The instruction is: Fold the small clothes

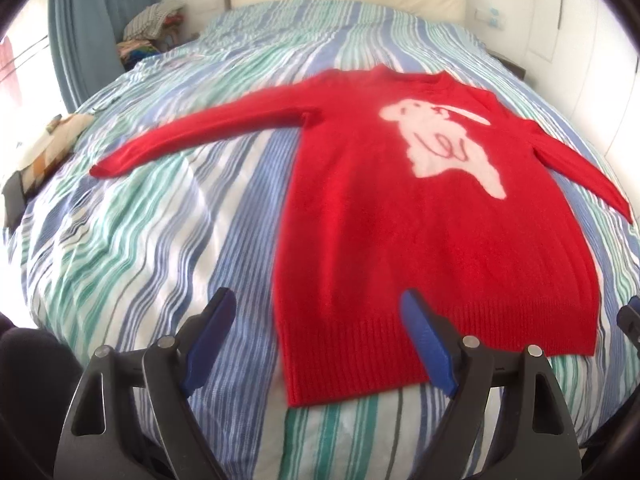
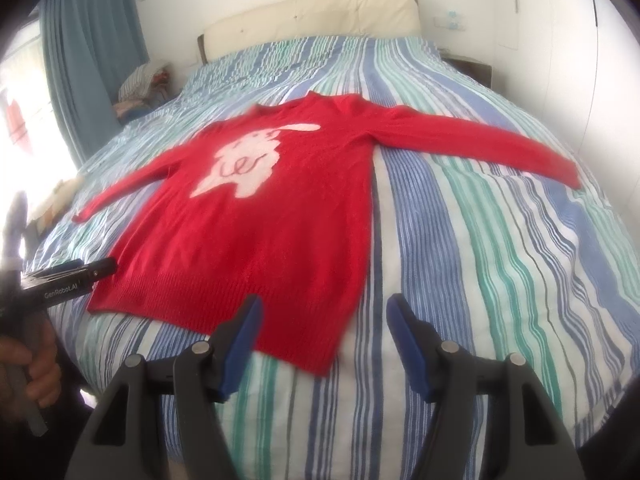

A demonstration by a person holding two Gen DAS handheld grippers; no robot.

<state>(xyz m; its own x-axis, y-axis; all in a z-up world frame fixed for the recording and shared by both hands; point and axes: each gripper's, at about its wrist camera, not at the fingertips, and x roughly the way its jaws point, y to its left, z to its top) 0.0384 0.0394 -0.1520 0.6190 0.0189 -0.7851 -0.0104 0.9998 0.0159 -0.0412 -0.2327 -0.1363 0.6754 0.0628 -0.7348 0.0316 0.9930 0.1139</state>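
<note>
Striped bedcover [image 2: 460,208], cream headboard [image 2: 312,20], blue curtain [image 2: 92,56].

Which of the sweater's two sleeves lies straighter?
The red sweater's sleeve on the picture's right in the right wrist view: it stretches straight out. The other sleeve angles down toward the hem.

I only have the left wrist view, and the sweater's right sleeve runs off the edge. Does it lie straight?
Observer: Yes, the right sleeve lies spread flat on the striped bed cover, cuff near the bed's edge.
Operator: Is the right gripper holding anything?
Observer: No. The right gripper is open and empty, above the sweater hem's corner.
Operator: Anything past that sleeve?
Observer: A dark bedside table by the wall.
</note>
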